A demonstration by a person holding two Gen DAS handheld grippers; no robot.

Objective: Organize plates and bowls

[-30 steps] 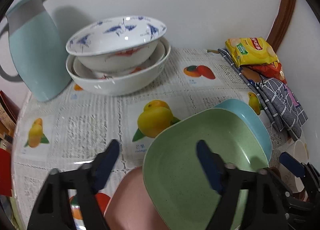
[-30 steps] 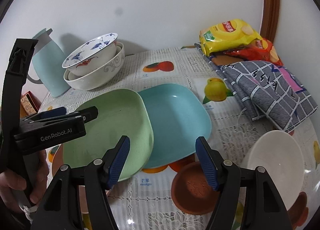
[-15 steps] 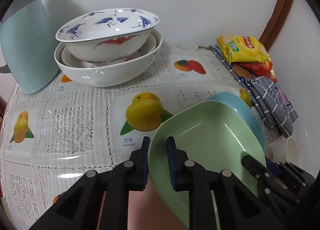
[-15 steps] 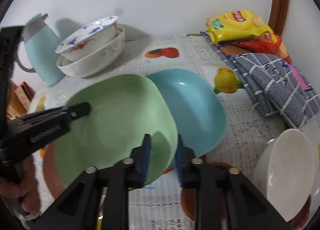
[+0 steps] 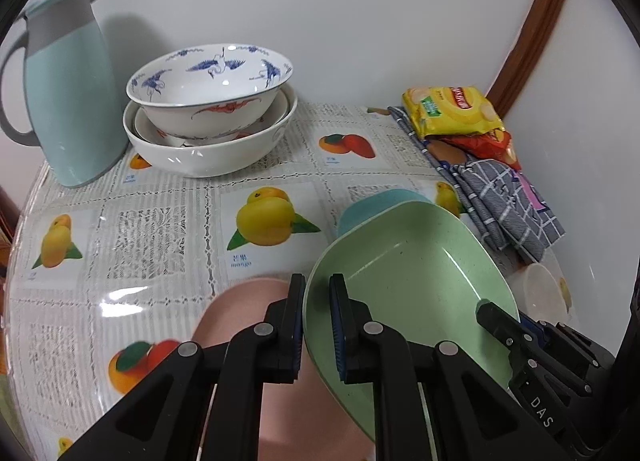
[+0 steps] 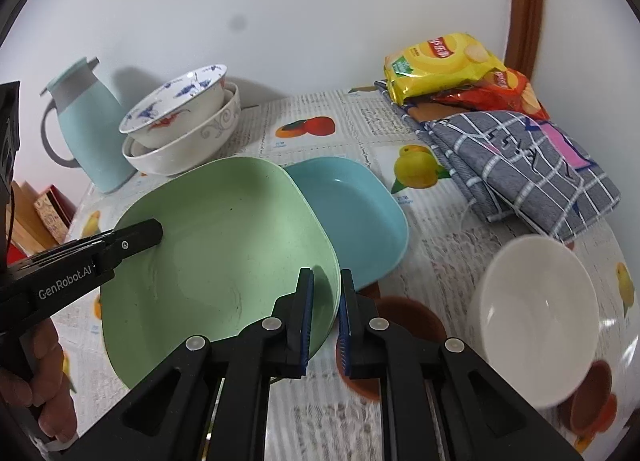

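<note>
A square green plate (image 5: 408, 273) (image 6: 224, 253) hangs tilted between both grippers, above a pink plate (image 5: 240, 309) and overlapping a blue plate (image 6: 360, 213) (image 5: 372, 203). My left gripper (image 5: 317, 289) is shut on the green plate's left rim; in the right wrist view its fingers (image 6: 148, 235) reach over that edge. My right gripper (image 6: 326, 285) has the plate's right rim between its pads, its jaws still closing on it; its tip (image 5: 488, 309) shows in the left wrist view. A white bowl (image 6: 536, 317) lies to the right.
Nested patterned bowls (image 5: 212, 109) (image 6: 180, 121) and a pale blue jug (image 5: 68, 89) stand at the back left by the wall. Snack bags (image 6: 440, 61) and a folded checked cloth (image 6: 520, 165) lie at the back right. A brown dish (image 6: 404, 313) sits below the right gripper.
Both grippers went from wide open to closed on opposite rims of the green plate. The plate has tipped up off the table and the left view has drawn back.
</note>
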